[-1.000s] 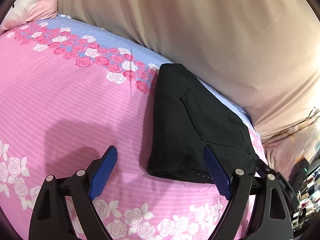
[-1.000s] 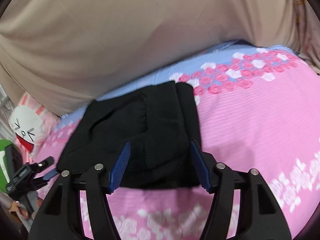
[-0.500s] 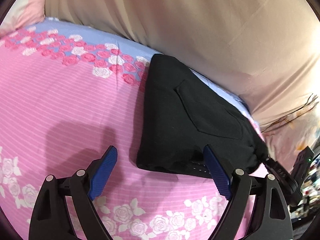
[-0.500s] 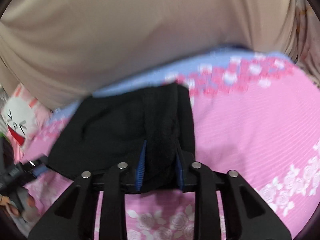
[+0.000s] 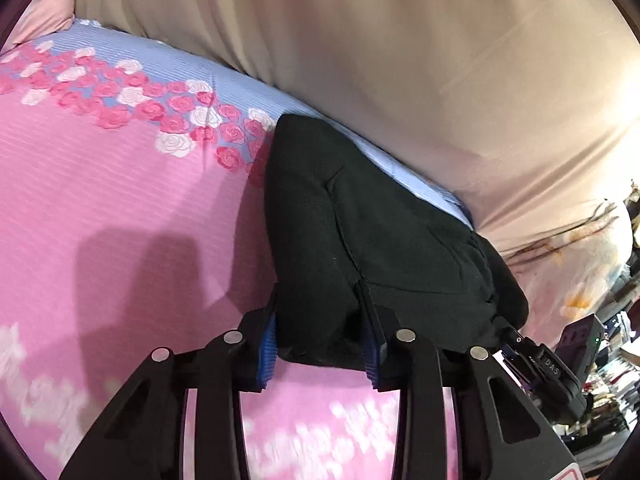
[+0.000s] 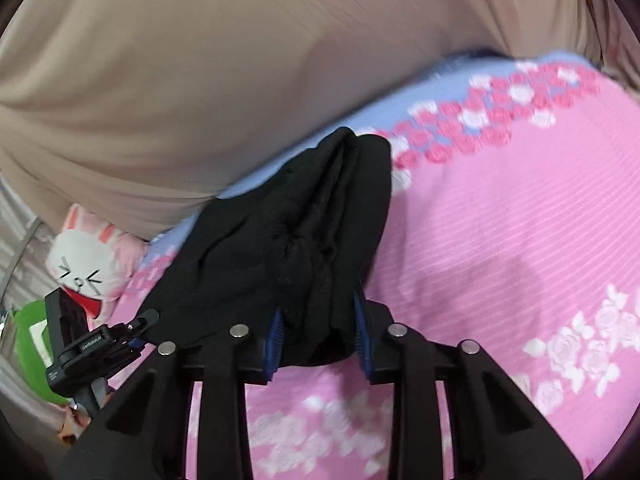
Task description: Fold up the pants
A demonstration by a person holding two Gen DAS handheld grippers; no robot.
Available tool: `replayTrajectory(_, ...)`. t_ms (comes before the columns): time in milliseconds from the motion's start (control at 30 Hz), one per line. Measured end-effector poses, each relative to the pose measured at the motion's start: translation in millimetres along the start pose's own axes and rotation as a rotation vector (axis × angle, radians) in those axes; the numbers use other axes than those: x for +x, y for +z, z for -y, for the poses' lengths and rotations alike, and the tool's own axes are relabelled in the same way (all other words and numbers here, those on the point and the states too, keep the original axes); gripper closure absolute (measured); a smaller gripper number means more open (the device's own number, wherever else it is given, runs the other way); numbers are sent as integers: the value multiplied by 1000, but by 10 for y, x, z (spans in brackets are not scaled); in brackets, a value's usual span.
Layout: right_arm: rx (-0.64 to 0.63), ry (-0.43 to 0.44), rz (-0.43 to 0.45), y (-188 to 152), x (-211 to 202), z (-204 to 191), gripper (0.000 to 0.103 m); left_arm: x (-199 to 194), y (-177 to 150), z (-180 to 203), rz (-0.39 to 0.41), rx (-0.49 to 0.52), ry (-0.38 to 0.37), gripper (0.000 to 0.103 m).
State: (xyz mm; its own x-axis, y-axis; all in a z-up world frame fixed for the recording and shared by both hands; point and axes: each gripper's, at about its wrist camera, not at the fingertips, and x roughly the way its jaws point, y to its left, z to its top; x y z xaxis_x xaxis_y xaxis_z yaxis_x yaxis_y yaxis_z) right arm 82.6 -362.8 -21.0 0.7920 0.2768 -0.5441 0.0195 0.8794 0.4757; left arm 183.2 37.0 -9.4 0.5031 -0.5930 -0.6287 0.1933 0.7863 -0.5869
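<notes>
The black pants [image 5: 360, 232] lie folded into a thick bundle on the pink floral bedsheet [image 5: 120, 220], close to the beige curtain. My left gripper [image 5: 320, 344] is shut on the bundle's near edge at one end. My right gripper [image 6: 318, 340] is shut on the bunched near edge of the pants [image 6: 304, 224] at the other end. The fabric puckers between each pair of blue pads. The right gripper [image 5: 536, 364] shows at the lower right of the left wrist view, and the left gripper [image 6: 100, 344] at the lower left of the right wrist view.
A beige curtain [image 5: 400, 60] hangs along the far side of the bed. A white bunny pillow [image 6: 88, 264] and a green item [image 6: 32, 340] lie past the bed's left end. Cluttered shelves [image 5: 608, 360] stand at the right.
Both grippers went from open to shut on the near edge of the pants; the right closed first, then the left. The fabric is now bunched and slightly lifted.
</notes>
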Motion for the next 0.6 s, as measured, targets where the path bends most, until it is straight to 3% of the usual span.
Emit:
replayTrajectory(67, -38, -30, -30, -156, -47, 17, 67, -108, -104, 8, -23, 2, 6, 71)
replayTrajectory(133, -35, -92, -71, -324, 93, 199, 57, -84, -234, -21, -37, 26, 94, 65)
replayTrajectory(200, 32, -54, -46, -366, 15, 287, 56, -81, -300, 0, -25, 37, 127, 62)
replayTrajectory(267, -38, -121, 64, -335, -268, 117, 70, -229, -303, 97, 26, 59, 154, 63)
replayTrajectory(333, -127, -167, 141, -331, -441, -77, 75, -336, -310, 208, 80, 101, 176, 61)
replayTrajectory(367, -148, -162, 141, -328, -448, -135, 84, -331, -310, 249, 88, 119, 184, 52)
replayTrajectory(433, -184, -166, 91, -329, -297, -194, 89, -230, -325, 311, 88, 151, 233, 51)
replayTrajectory(500, -218, -256, 29, -355, -14, -129, 96, -114, -357, 326, 73, 161, 264, 51)
replayTrajectory(600, -201, -247, 61, -396, -156, -150, 98, -88, -429, 326, 84, 185, 311, 51)
